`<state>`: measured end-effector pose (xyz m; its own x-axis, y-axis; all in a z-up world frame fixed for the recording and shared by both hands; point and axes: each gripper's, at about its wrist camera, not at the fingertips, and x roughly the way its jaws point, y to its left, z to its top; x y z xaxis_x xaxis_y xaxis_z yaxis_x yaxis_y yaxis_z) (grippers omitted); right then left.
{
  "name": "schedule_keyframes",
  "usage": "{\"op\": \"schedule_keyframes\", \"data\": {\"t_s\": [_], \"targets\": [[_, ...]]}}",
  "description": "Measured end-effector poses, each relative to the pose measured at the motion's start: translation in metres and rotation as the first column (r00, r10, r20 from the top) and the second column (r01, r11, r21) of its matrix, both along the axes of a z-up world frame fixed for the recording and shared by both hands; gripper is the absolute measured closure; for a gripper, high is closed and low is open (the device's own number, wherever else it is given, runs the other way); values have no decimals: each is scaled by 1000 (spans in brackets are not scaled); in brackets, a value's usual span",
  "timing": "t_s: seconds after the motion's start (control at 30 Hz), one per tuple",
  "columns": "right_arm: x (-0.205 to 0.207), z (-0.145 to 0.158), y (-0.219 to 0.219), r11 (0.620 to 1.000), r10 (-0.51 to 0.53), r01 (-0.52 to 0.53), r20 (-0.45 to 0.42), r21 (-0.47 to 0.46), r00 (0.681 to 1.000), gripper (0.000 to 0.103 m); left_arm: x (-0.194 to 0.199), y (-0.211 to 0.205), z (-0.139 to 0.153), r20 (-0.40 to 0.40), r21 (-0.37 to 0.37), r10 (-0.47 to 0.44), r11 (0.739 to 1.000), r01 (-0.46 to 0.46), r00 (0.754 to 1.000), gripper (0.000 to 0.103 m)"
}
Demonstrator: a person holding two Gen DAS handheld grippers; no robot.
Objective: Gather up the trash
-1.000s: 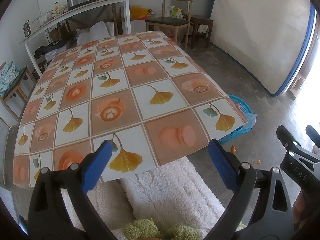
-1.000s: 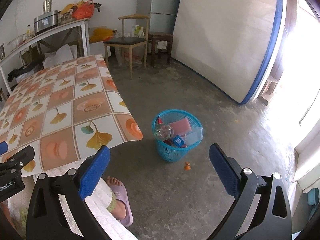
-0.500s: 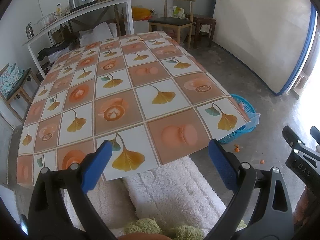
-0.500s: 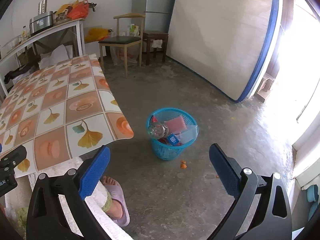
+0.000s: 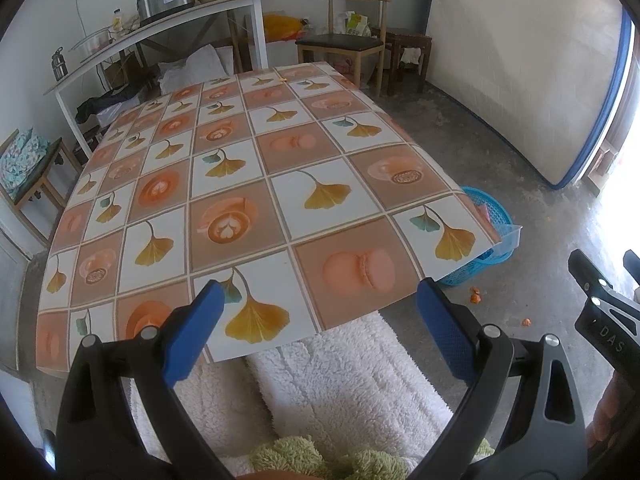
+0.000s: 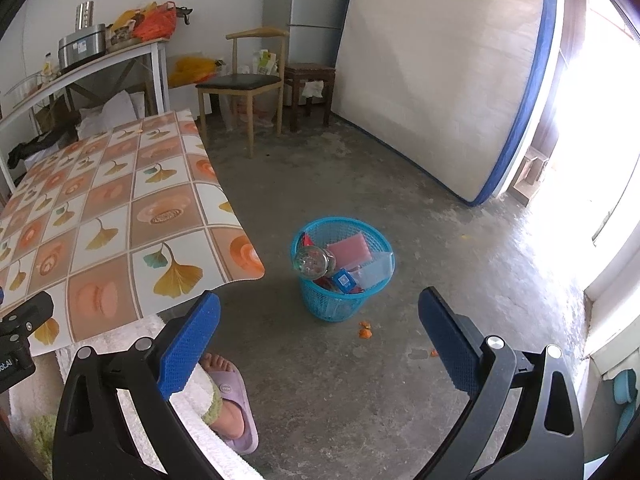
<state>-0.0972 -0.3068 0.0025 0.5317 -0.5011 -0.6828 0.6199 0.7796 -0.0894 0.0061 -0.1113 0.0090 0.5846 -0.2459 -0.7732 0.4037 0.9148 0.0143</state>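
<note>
Right gripper point(image 5: 600, 276) (lettered "DAS") beside the blue basket point(image 5: 494, 216)

Basket point(image 6: 342, 270) on floor, right of table point(image 6: 120, 208).

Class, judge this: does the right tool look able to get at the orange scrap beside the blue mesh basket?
Probably yes: the right tool is open, and only bare floor lies before the orange scrap.
</note>
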Motion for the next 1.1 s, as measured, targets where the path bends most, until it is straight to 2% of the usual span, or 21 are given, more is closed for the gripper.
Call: {"op": "schedule_keyframes", "data": {"t_s": [1.1], "targets": [[1,3,2,1000,4,-4,-2,-5,1000,6,1,1,1,-3,7,-2,1000,2,1000,10]]}}
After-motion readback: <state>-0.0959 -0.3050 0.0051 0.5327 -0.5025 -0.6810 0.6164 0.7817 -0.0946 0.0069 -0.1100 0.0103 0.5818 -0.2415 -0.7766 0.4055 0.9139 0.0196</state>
